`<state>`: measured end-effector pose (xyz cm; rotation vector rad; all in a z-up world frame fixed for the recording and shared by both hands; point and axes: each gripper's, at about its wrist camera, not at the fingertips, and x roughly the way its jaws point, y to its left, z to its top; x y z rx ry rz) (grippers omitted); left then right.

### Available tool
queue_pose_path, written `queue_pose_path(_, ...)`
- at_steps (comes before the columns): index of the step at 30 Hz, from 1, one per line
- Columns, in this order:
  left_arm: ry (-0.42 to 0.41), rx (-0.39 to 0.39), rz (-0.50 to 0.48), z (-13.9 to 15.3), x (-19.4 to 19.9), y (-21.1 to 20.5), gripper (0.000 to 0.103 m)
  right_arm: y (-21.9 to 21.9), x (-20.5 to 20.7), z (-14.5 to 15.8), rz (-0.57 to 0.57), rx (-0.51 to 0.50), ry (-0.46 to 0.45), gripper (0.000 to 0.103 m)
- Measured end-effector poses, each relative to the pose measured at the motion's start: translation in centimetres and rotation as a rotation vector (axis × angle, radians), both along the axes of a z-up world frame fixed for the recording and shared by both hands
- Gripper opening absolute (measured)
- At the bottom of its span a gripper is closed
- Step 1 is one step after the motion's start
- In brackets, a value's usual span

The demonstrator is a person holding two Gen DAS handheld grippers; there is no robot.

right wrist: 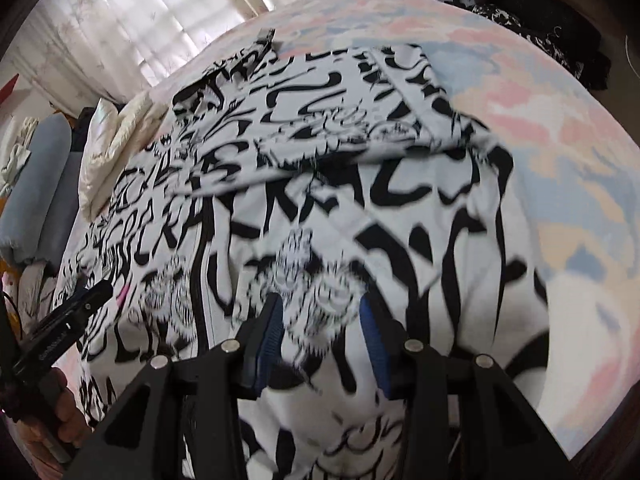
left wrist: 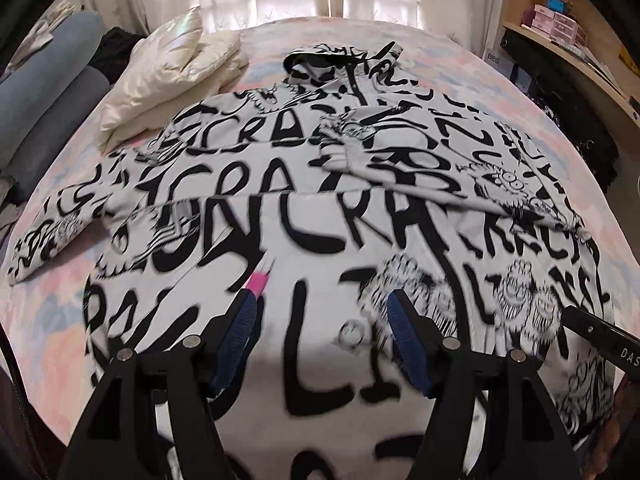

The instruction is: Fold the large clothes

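Note:
A large white jacket with black graffiti lettering lies spread on the bed, its right sleeve folded across the chest and its left sleeve stretched out to the left. My left gripper is open just above the jacket's lower front, next to a small pink tag. The jacket also fills the right wrist view. My right gripper is open over the hem area, fabric showing between its blue pads. The right gripper shows in the left wrist view, and the left gripper in the right wrist view.
The bed has a pastel pink and blue cover. A folded cream puffer jacket lies at the far left of the bed. Grey-blue bolsters lie beyond the left edge. Shelves with boxes stand at the right.

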<state>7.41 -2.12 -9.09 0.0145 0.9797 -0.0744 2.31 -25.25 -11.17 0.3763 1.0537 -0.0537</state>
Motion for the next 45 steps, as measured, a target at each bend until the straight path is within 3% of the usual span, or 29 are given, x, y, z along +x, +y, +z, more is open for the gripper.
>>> queue_pose_path(10, -0.036, -0.021, 0.062, 1.8, -3.5, 5.7, 0.067, 4.8, -1.8, 1.8, 0.093, -0.065, -0.025, 0.04)
queue_pose_path(18, -0.065, -0.032, 0.141, 2.9, -4.9, 11.8, 0.071, 12.5, -0.3, 3.4, 0.252, -0.119, -0.061, 0.04)
queue_pose_path(25, -0.052, -0.049, 0.226, 2.1, -4.7, 17.3, 0.071, 19.7, 2.3, 3.9, 0.386, -0.134, -0.08, 0.04)
queue_pose_path(36, -0.017, -0.154, 0.409, -1.4, -2.6, 27.4, 0.071, 31.0, 7.4, 3.6, 0.578, -0.139, -0.104, 0.04)
queue_pose_path(40, -0.002, -0.266, 0.492, -3.4, -1.5, 32.4, 0.071, 34.2, 9.3, 2.8, 0.623, -0.15, -0.104, 0.04)
queue_pose_path(45, -0.043, -0.366, 0.597, -5.1, -0.4, 38.0, 0.071, 37.4, 12.3, 2.1, 0.642, -0.145, -0.124, 0.04)
